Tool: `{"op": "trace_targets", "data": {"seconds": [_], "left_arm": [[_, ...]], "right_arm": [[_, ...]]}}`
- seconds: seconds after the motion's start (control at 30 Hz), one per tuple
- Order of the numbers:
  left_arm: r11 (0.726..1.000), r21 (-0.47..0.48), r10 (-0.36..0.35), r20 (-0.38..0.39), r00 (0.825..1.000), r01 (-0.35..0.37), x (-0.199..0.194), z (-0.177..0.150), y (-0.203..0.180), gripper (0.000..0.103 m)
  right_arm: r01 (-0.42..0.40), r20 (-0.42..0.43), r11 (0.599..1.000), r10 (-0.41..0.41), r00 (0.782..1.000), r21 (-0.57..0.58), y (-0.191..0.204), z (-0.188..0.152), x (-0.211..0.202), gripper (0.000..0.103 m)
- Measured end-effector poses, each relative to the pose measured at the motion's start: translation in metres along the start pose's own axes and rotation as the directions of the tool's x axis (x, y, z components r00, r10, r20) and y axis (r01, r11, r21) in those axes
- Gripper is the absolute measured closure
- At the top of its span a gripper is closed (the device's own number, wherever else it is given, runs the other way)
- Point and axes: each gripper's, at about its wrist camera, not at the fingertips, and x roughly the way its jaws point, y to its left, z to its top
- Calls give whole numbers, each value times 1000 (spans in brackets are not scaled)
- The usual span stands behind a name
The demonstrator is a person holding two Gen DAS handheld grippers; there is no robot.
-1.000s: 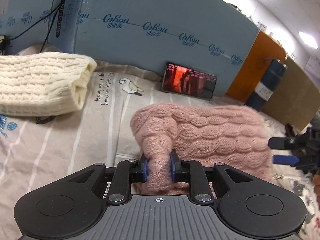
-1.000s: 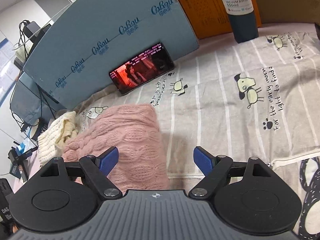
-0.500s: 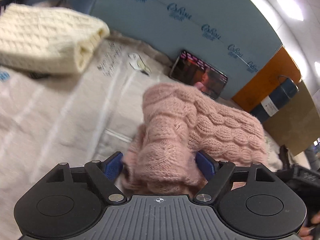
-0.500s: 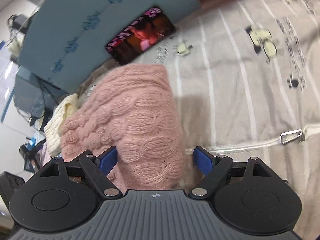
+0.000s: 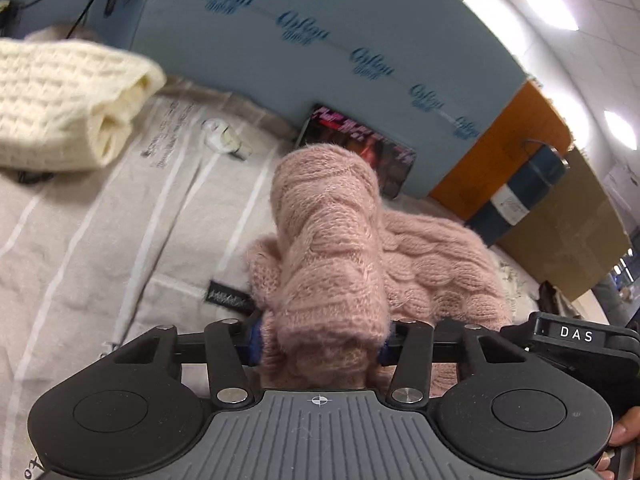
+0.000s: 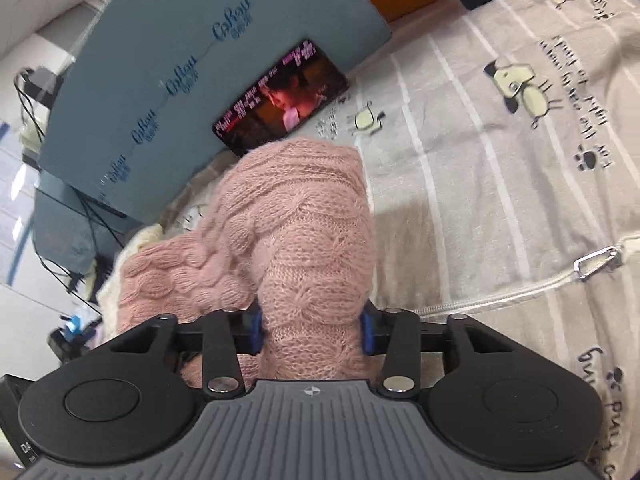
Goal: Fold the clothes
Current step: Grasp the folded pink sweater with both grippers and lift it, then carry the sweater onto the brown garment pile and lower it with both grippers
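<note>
**Both grippers clamped on the pink sweater**

The left gripper (image 5: 320,344) pointed down at a slant, and its jaws had just been closing onto a thick fold of the sweater (image 5: 332,248), which bulged up between the blue pads (image 5: 253,340). The right gripper (image 6: 312,332) sat at a like tilt; its jaws had just been closing too, and they pinched the sweater's right edge (image 6: 304,240). The knit rose in a hump before each camera, lifted off the sheet (image 6: 480,184) near the pads.

The fold hid most of both pads and the bed just beyond. The phone (image 6: 280,96), propped against the blue board (image 5: 320,40), was partly covered by the hump in the left view. The other gripper's body, marked DAS (image 5: 576,334), was cut off at the right edge, with a fingertip (image 5: 622,436) beside it.

To the far left lay a folded cream knit (image 5: 60,104). The sheet lay bare between it and the sweater, and also to the right, past a zipper (image 6: 520,292).
</note>
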Motion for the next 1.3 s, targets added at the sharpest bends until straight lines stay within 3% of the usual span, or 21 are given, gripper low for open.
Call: {"op": "trace_targets", "data": {"seconds": [0.27,0.4,0.5,0.63,0.73,0.8,0.87,1.03,1.23,1.3], "left_arm": [[984,94,-152,-14,988,153,10,7,-52,58],[955,150,-250,-53,967,255,32,11,-93,58],[918,212,-326,-77,942,335,51,14,-136,58],[848,291,-430,-110,896,442,78,17,-200,58],[794,331,-497,-132,858,510,100,18,-250,58],[771,327,-525,-160,836,546,118,15,-279,57],[766,312,-531,-187,827,562,135,9,-303,57],[765,231,-550,-251,797,601,173,-6,-344,58],[792,129,-538,-316,781,597,212,-22,-357,58],[805,121,-521,-327,789,581,222,-27,-357,58]], "right_arm": [[-10,152,997,-2,988,78,-24,11,-66,65],[27,249,994,-52,967,103,-49,21,-106,65],[59,321,991,-95,942,118,-68,30,-138,65],[134,424,985,-168,890,109,-96,51,-185,65],[195,510,973,-231,829,125,-116,67,-217,65],[226,560,961,-275,782,158,-130,78,-236,65],[255,599,948,-319,734,192,-143,86,-252,65],[323,619,905,-426,660,279,-171,95,-271,65],[342,585,856,-516,626,388,-205,94,-273,65],[357,563,838,-543,623,412,-215,95,-270,65]]}}
